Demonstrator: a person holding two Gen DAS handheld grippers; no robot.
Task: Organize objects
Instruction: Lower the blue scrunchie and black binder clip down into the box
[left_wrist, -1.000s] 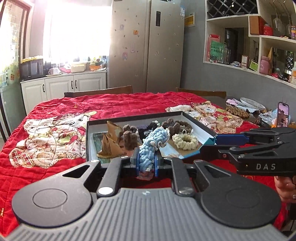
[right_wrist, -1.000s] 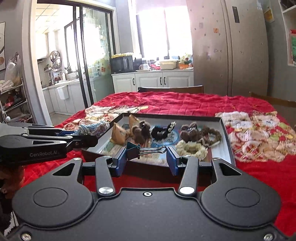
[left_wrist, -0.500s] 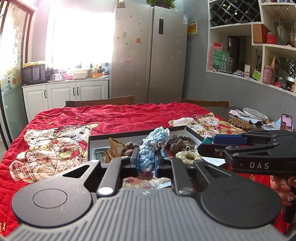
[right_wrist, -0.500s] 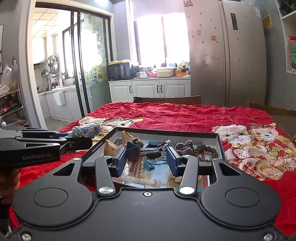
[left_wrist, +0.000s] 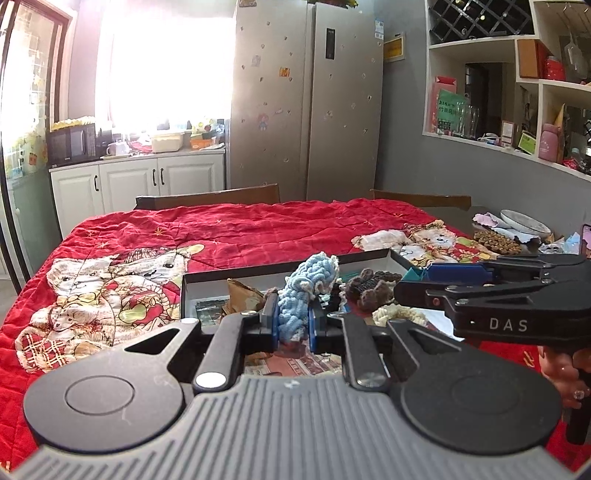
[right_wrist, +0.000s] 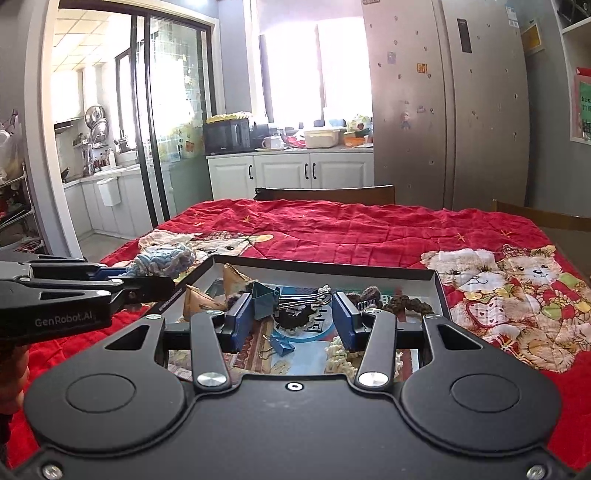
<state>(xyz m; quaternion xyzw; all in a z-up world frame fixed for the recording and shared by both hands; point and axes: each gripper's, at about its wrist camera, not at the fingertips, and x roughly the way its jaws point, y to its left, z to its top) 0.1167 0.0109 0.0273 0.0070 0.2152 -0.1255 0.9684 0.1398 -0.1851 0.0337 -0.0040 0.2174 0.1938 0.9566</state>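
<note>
My left gripper (left_wrist: 292, 321) is shut on a light blue knitted scrunchie (left_wrist: 303, 291) and holds it above the near left part of a shallow dark box (left_wrist: 280, 271). The scrunchie also shows in the right wrist view (right_wrist: 162, 260). My right gripper (right_wrist: 293, 314) holds a teal binder clip (right_wrist: 266, 299) by its body and wire handles, lifted over the same box (right_wrist: 441, 295). In the box lie brown paper wedges (right_wrist: 201, 295), brown scrunchies (right_wrist: 402, 302), a cream scrunchie (right_wrist: 343, 354) and a small blue clip (right_wrist: 280, 345).
The box sits on a red quilted cover (left_wrist: 240, 232) with bear prints. Wooden chair backs (left_wrist: 207, 201) stand behind the table. Plates and clutter (left_wrist: 524, 225) lie at the far right. A fridge (left_wrist: 306, 103) and white cabinets (left_wrist: 136, 184) stand behind.
Both grippers have risen and pulled back from the box, each carrying its object. The box now appears lower and farther in both views.
</note>
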